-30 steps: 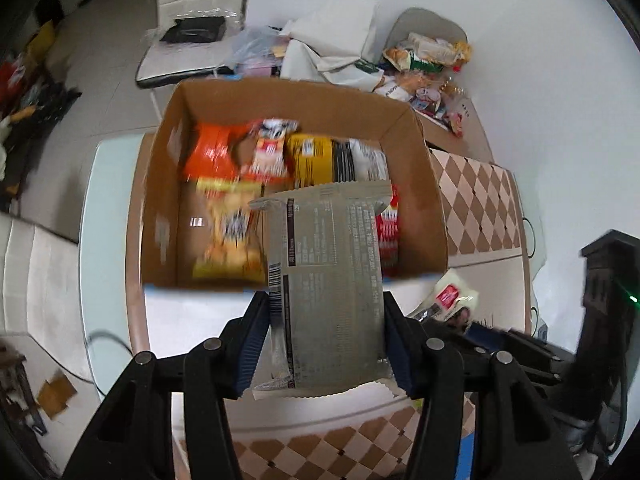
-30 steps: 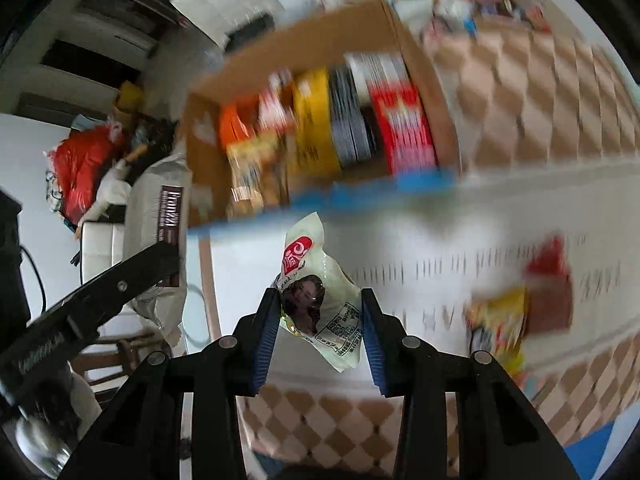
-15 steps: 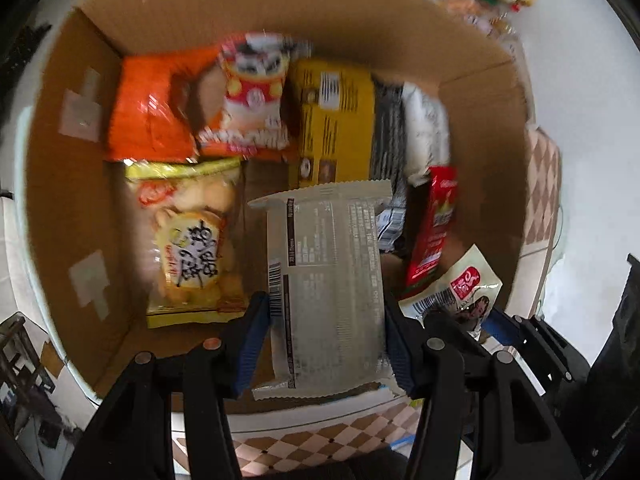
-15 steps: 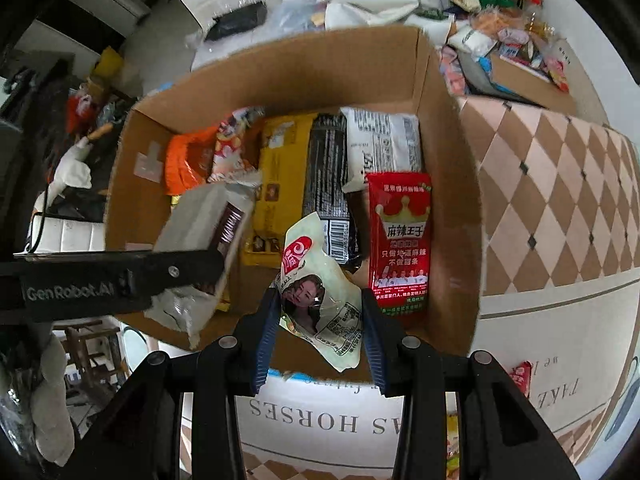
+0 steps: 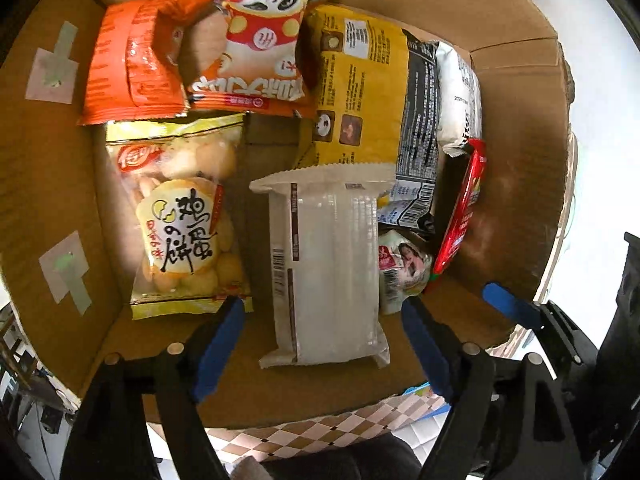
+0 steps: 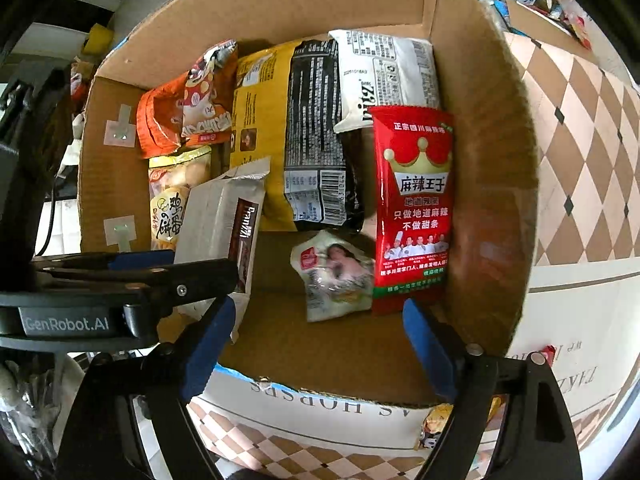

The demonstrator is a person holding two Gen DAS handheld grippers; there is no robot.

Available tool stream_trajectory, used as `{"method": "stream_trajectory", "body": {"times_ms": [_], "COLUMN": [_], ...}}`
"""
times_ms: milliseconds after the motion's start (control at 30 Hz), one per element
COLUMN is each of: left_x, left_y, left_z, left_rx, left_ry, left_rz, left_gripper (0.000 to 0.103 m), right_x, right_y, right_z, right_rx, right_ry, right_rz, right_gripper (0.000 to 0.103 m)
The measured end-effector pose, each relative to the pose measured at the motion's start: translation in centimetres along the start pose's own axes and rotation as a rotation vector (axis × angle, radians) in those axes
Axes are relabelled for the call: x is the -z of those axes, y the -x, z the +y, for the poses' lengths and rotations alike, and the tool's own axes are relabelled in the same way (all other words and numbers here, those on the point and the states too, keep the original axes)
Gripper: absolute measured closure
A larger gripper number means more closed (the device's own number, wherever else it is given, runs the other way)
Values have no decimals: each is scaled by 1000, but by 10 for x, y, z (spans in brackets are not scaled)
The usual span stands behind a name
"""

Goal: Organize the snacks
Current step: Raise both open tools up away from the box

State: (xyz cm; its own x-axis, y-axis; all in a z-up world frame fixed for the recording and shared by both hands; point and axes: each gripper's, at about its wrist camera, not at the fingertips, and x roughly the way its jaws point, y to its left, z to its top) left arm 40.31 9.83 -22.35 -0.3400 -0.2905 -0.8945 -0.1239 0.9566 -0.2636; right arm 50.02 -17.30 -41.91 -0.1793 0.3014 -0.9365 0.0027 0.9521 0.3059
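Note:
A cardboard box [image 5: 48,184] holds several snack packs. My left gripper [image 5: 326,344] is open over the box; a long white wafer pack [image 5: 332,268] lies on the box floor between its spread fingers, free of them. My right gripper [image 6: 316,344] is open too, just above a small white packet with a woman's picture [image 6: 336,276] lying beside a red spicy-strip pack [image 6: 416,208]. The packet also shows in the left wrist view [image 5: 402,268]. In the right wrist view the wafer pack [image 6: 224,224] stands by the left gripper's arm [image 6: 120,284].
In the box lie an orange pack [image 5: 128,60], a panda bag [image 5: 256,40], a yellow-black pack [image 5: 360,92], an egg-biscuit bag [image 5: 180,216] and a white pack [image 6: 384,76]. The box stands on a checkered tablecloth [image 6: 580,152]. Loose snacks [image 6: 440,420] lie outside the front wall.
Both grippers moved down into the box and opened. The wafer pack and the small white packet were let go and now lie on the box floor.

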Motion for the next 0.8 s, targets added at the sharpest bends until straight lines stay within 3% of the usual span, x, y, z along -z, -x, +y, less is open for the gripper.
{"method": "stream_trajectory", "body": {"times_ms": [100,300,500,800], "left_x": [5,11,49,112], "left_y": [6,30,72,100], "left_z": [1,-2,-7,-16], "left_rx": [0,-17,-109,-195], "left_ry": [-1,-15,-31,-36], "left_rz": [-17,-90,-314,-548], "left_gripper": [17,16,16,16], "right_x": [2,7,24,68], "right_y": [8,25,50,90], "right_z": [2,8,11,15], "right_rx": [33,78,131,176], "right_ry": [4,21,30,52], "right_rz": [-20,-72,-165,-304], "right_gripper": [12,11,11,11]}}
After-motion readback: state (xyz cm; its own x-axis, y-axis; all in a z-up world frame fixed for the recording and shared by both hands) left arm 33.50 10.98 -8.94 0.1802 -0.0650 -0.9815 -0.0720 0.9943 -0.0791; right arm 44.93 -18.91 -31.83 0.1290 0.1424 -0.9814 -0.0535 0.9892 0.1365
